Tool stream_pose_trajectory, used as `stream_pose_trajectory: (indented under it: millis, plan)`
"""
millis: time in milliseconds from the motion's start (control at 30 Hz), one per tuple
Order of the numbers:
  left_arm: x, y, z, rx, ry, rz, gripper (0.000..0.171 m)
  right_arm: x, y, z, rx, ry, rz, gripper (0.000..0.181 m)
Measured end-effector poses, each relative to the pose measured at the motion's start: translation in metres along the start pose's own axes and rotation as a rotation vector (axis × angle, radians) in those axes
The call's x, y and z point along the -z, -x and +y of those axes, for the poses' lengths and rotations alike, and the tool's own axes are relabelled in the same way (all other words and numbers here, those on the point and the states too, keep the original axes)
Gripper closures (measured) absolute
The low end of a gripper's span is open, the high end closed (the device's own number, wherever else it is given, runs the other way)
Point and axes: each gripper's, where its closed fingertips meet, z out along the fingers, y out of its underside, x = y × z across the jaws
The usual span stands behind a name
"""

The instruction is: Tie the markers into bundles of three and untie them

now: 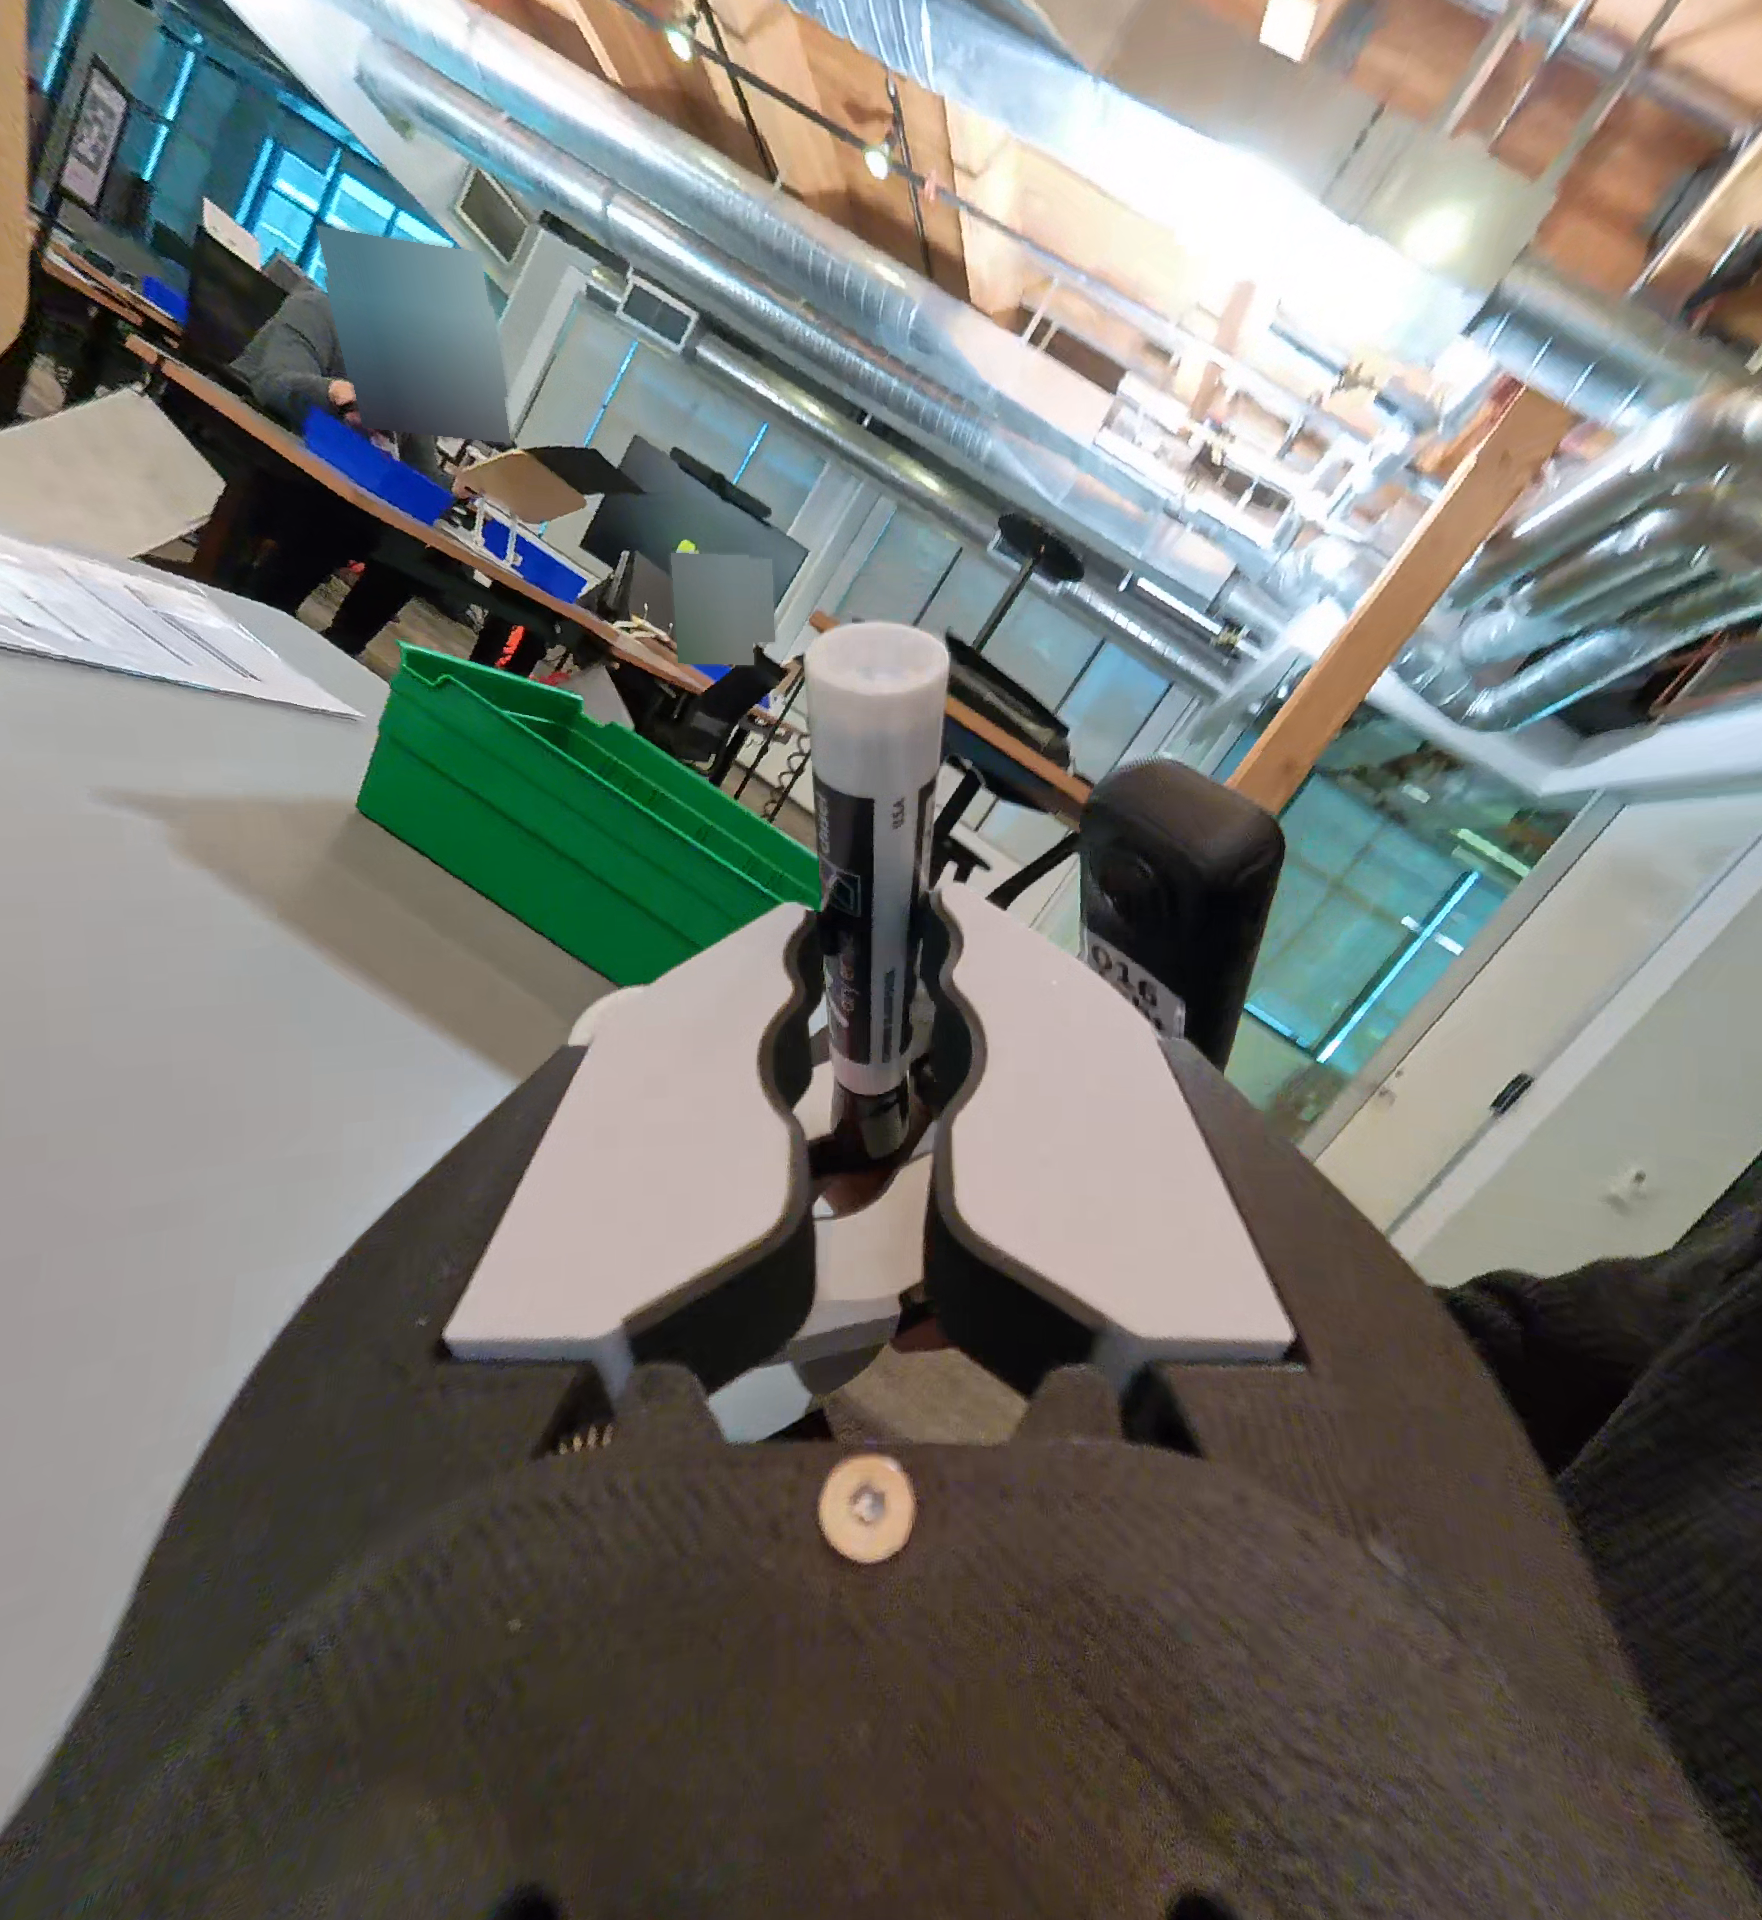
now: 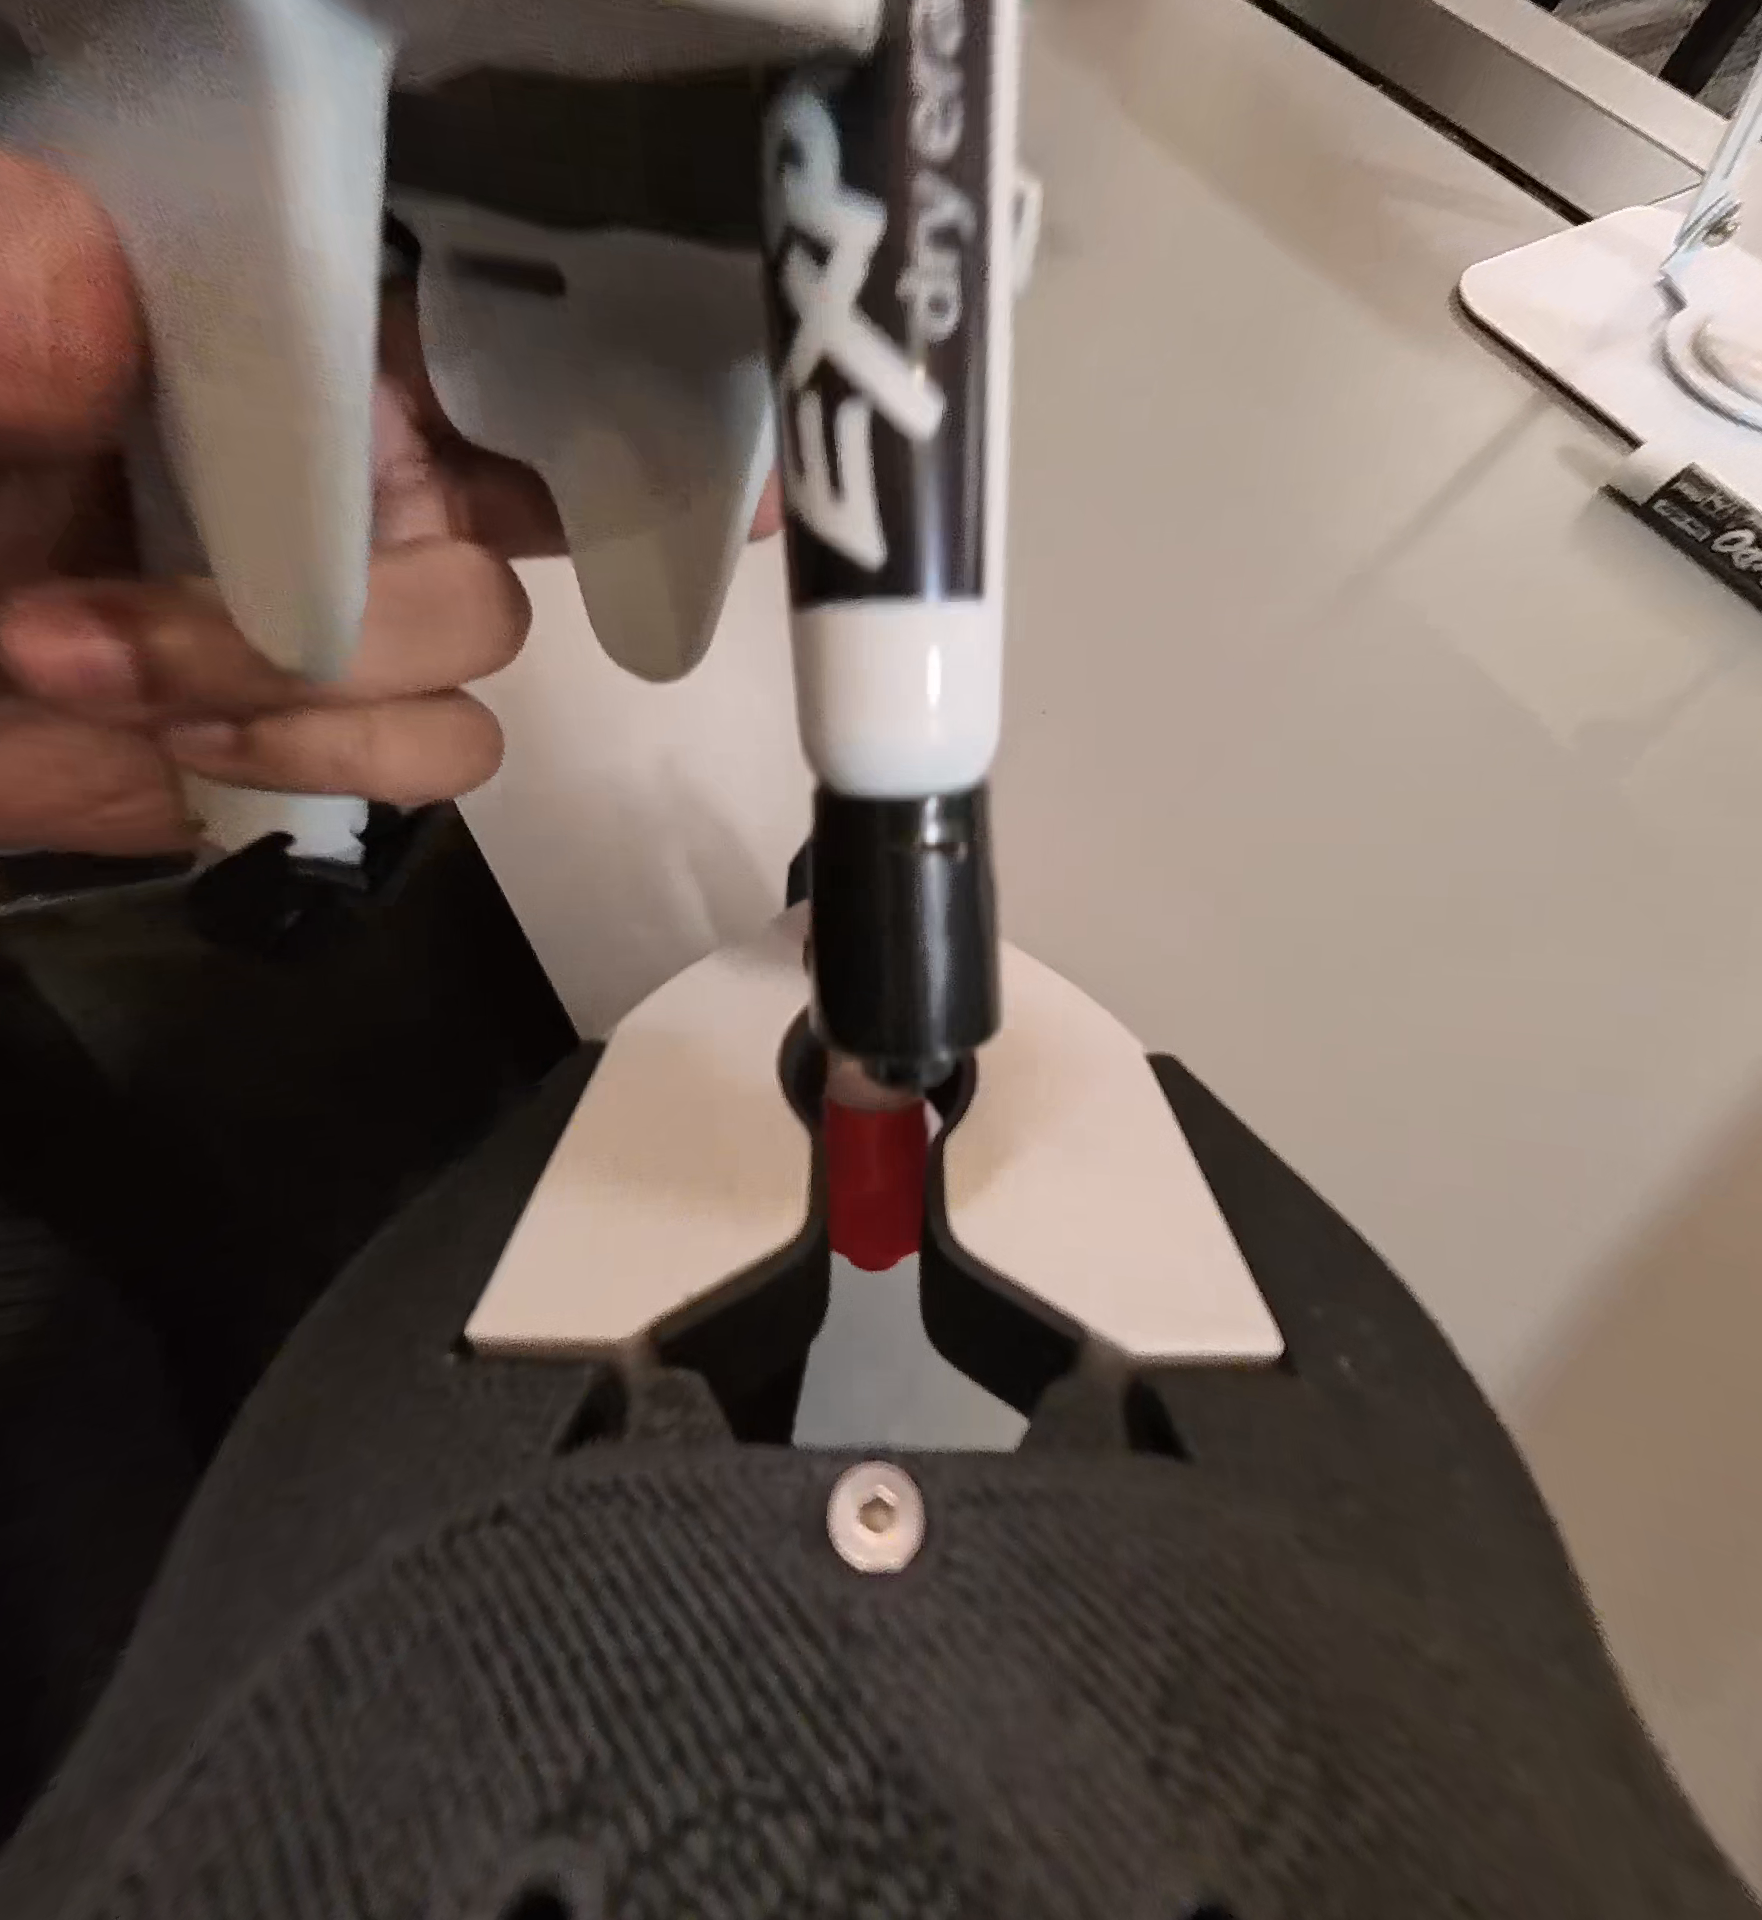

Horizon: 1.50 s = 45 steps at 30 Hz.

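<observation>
Slippage is your main worry, because the marker [image 1: 872,883] you carry in the left claw [image 1: 872,997] is pinched only along its lower barrel, with the white end standing well above the fingers and nothing supporting it. If the right claw [image 2: 872,1101] pulls or twists at the far end, the marker could pivot or slide out of the left grip and drop to the pale surface [image 1: 181,987].

Your left claw is tilted steeply upward, pointing toward the ceiling, with its two pads drawn together and clamped on that marker. Behind the marker sits a green bin [image 1: 565,821], and just to the marker's right a black camera [image 1: 1183,894] stands on the surface.

In the right wrist view your right claw points along the same marker, its pads nearly together, pinching a small red piece [image 2: 869,1184] just under the marker's black cap [image 2: 903,914]; that hold looks shallow and could let go. Your hand [image 2: 181,644] wraps the other claw's handle left of the marker. A second marker [image 2: 1729,540] lies on the surface to the right, beside a white stand base [image 2: 1563,312]. No bundle of three shows yet.
</observation>
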Motion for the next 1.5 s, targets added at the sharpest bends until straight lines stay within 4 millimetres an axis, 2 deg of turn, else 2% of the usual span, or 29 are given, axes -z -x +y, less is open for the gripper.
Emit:
stream_pose_trajectory:
  millis: [167,367,600,833,1067,1300,1500]
  plan:
    - [-0.001,0.004,0.006,-0.059,0.035,-0.041,0.153,0.003,-0.001,-0.004,-0.091,-0.045,-0.053,0.167]
    - [-0.004,0.005,0.012,-0.07,0.043,-0.046,0.153,0.005,-0.005,0.001,-0.06,-0.022,-0.03,0.167]
    - [-0.008,0.005,0.014,0.034,-0.013,-0.038,0.153,0.002,-0.004,0.004,-0.038,0.002,-0.012,0.167]
    - [-0.007,0.006,0.016,-0.122,0.046,-0.061,0.153,0.002,-0.004,0.003,-0.078,-0.015,-0.037,0.167]
    - [-0.007,0.006,0.021,-0.113,0.103,-0.046,0.152,0.004,-0.012,0.006,-0.079,-0.008,-0.009,0.167]
    - [-0.007,0.008,0.028,-0.179,0.201,-0.072,0.152,0.0,-0.017,0.017,0.007,0.054,0.044,0.167]
    - [-0.006,0.012,0.029,-0.142,0.215,-0.074,0.152,0.001,-0.017,0.017,-0.009,0.047,0.033,0.167]
